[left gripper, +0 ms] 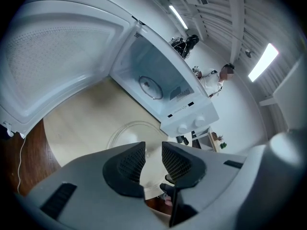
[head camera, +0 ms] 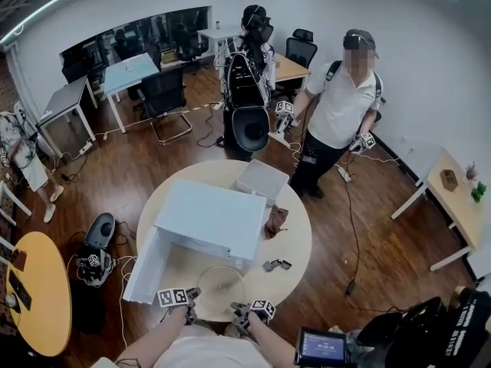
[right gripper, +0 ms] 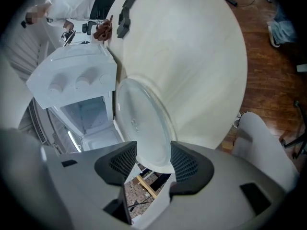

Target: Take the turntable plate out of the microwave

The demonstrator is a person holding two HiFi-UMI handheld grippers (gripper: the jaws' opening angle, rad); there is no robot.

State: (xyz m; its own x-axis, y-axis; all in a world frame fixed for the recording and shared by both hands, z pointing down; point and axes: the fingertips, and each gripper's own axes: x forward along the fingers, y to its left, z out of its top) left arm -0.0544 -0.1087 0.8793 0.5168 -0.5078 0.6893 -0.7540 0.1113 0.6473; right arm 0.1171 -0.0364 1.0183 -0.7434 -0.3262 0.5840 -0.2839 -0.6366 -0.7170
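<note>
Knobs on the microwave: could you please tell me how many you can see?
2, both on the microwave control panel beside the open cavity: an upper knob and a lower knob nearer the table. None looks hidden.

Both forearms reach forward from the bottom edge of the head view, close together and converging slightly, left forearm (head camera: 153, 340) and right forearm (head camera: 272, 340). Each hand carries its gripper angled downward, marker cubes facing up. The left gripper (head camera: 192, 293) sits just beside the right gripper (head camera: 236, 308), the two near each other but apart. In the left gripper view the jaws stand a narrow gap apart, pads facing each other, gripping nothing. In the right gripper view the jaws stand wider, with the near rim of the plate (right gripper: 144, 123) between them and not pinched.
</note>
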